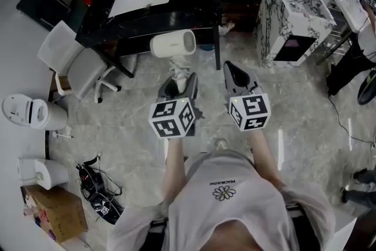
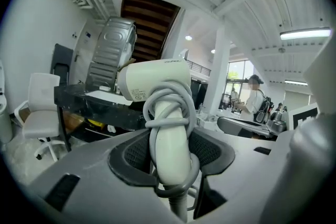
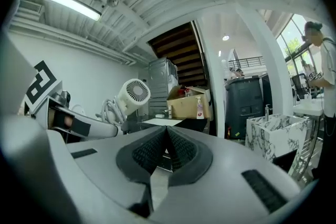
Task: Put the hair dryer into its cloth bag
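Left tongs (image 2: 170,152) clenched on hair dryer (image 1: 172,44) handle — handle upright w/ barrel crosswise above, held mid-air. Right tongs (image 3: 165,136) pinched shut, empty, just beside on its right. Cloth bag not in view.

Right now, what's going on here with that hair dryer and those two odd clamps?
A person stands with a hand-held gripper in each hand. The left gripper is clamped on the handle of a white hair dryer, whose cord is wound round that handle. It holds the dryer up in the air in front of a black table. The right gripper is shut and empty, level beside it. The dryer is not in any bag yet.
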Motion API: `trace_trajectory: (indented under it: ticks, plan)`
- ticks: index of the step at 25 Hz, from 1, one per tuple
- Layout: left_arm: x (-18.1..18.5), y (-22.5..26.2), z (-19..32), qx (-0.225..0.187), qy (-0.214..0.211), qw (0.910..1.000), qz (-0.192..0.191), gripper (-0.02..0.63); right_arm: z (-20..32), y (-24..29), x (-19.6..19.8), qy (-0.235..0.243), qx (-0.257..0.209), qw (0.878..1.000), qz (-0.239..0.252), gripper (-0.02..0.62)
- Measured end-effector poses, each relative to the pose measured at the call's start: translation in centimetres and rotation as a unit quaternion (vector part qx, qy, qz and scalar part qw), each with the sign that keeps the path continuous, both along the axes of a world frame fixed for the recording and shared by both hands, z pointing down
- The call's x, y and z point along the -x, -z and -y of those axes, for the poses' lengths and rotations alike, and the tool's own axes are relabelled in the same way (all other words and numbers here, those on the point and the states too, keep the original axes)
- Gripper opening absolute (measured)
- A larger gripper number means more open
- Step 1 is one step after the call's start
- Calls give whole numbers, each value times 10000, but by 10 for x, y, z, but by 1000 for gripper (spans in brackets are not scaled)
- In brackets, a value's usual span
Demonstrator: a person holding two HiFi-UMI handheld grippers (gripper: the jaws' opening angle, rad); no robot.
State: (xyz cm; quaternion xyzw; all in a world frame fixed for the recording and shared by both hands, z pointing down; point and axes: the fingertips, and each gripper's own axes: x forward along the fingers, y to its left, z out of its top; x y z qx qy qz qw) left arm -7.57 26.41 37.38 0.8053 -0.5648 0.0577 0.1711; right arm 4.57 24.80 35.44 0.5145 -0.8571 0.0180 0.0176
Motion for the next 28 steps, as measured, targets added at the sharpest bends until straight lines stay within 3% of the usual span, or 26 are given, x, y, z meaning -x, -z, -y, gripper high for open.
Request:
trace_trajectory:
  ticks: [6, 14, 20, 28]
  plan:
    - [-10, 0, 1, 64, 89, 9986, -508, 209, -1, -9, -11, 157, 71, 9996, -215, 9]
    - [-6, 3, 15, -23, 156, 9982, -578, 209, 6, -19, -6, 433, 140, 9989, -125, 9]
    - [-6, -1, 56, -196, 120, 9985, -489, 209, 34, -31, 1, 695, 37, 9952, -683, 9]
    - [-2, 13, 141, -333, 0, 9984, -447, 207, 116, -32, 8, 662, 95, 9946, -799, 9]
